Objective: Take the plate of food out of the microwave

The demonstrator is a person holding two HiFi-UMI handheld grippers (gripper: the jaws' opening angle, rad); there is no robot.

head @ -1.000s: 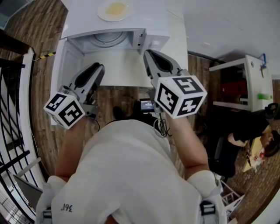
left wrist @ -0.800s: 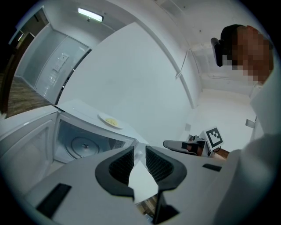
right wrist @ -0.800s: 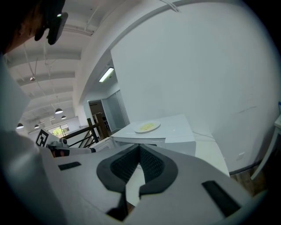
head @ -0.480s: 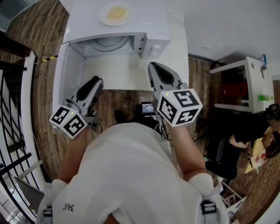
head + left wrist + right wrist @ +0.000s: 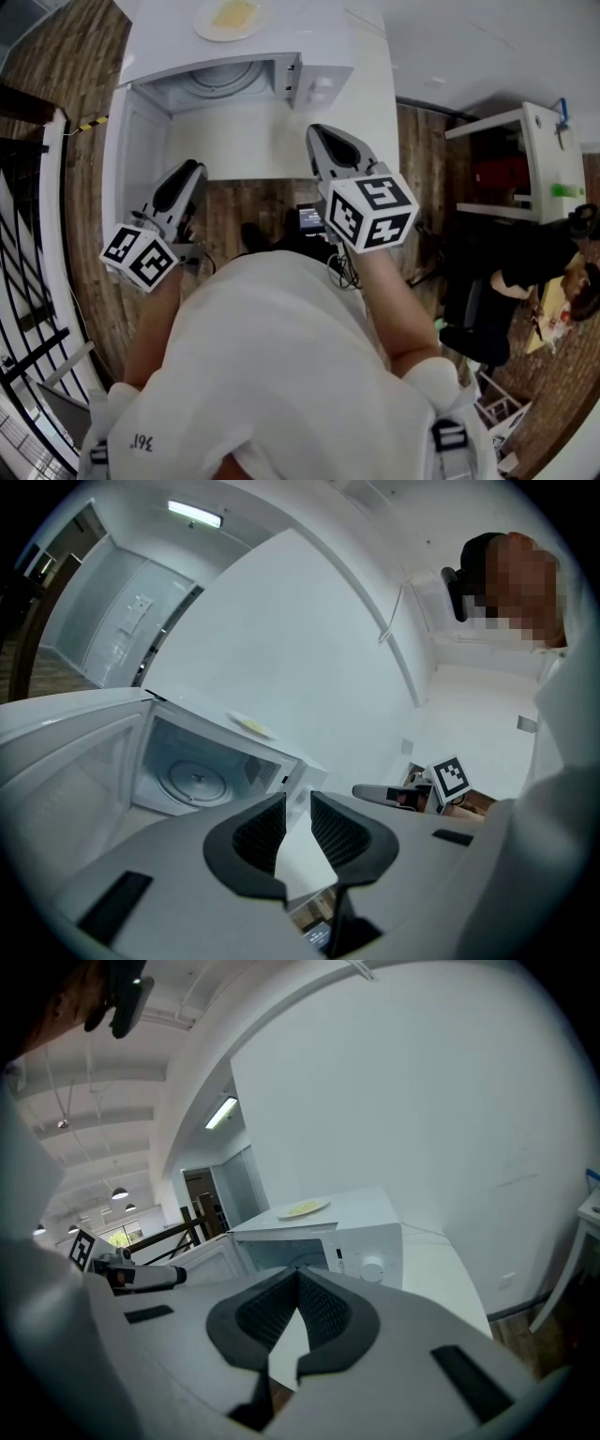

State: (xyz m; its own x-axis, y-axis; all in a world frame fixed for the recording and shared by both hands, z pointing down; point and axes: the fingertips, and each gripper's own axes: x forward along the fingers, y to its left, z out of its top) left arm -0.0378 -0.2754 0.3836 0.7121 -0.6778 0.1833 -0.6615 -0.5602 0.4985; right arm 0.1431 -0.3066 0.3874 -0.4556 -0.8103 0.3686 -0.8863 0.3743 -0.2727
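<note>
I find the round white plate of yellow food [image 5: 230,16] already resting atop the open white microwave [image 5: 323,80], which I judge explains my part-open, empty left hand-held gripper [image 5: 187,171] and my right hand-held gripper [image 5: 319,133] closed on nothing.

Open-plan workspace here, more a studio or lab than a home. Wood-plank floor [image 5: 89,103] underfoot, and a white surface [image 5: 253,150] carries a white microwave [image 5: 323,80]. A black railing [image 5: 23,314] runs along the left. Off to the right there's a white shelving unit [image 5: 511,169], with a person [image 5: 534,272] seated nearby. Overhead, a strip light [image 5: 195,515] and pendant lamps [image 5: 119,1192] on a high white ceiling.
</note>
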